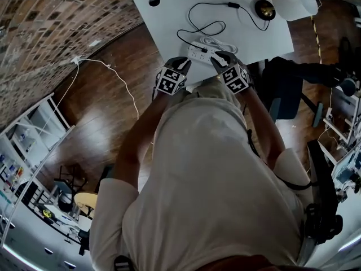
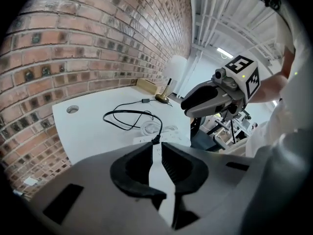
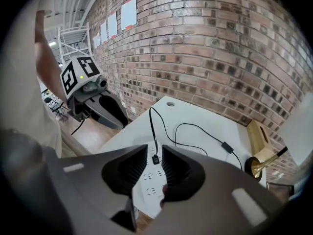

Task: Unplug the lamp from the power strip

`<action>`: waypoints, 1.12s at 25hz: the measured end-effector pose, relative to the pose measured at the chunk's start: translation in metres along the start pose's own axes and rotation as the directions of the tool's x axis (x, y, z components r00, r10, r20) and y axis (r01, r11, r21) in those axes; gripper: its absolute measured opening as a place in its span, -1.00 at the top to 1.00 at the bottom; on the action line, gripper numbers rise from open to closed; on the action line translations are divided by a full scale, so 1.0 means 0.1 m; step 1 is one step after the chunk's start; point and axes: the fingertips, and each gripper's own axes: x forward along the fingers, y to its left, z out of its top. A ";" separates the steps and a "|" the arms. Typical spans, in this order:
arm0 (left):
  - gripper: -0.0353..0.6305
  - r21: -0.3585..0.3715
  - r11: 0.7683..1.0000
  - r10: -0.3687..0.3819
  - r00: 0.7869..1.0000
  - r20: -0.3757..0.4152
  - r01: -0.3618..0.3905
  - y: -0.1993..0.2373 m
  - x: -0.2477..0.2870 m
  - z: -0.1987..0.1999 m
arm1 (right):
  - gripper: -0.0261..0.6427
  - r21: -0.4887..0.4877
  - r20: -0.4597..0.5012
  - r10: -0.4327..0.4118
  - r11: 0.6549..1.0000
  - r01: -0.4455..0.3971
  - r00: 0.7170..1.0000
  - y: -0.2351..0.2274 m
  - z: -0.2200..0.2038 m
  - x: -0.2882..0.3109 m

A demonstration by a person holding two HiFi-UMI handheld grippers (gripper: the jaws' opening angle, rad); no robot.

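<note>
Head view looks steeply down past the person's pale shirt to the two grippers, held side by side over the near edge of the white table. The left gripper has its jaws a narrow gap apart with nothing between them. Through that gap, its own view shows bare tabletop and the near end of the power strip. The right gripper is just beside it, its jaws likewise apart and gripping nothing. Seen along them, the small black plug lines up with the gap but sits beyond the pads, untouched and seated in the strip. The strip lies flat near the table's front edge, with a coil of white cable just behind it. From the plug a black cord loops across the table, passes an inline switch and reaches the lamp. The lamp stands at the far corner on a brass base under a white shade, beside a wooden box. A brick wall runs behind the table.
</note>
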 end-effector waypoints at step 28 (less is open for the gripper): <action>0.88 0.114 0.993 0.037 0.964 -0.262 -0.007 0.19 1.19 -0.40 | 0.81 -0.239 -0.174 0.266 0.923 -0.303 0.948 0.05 -0.37 1.05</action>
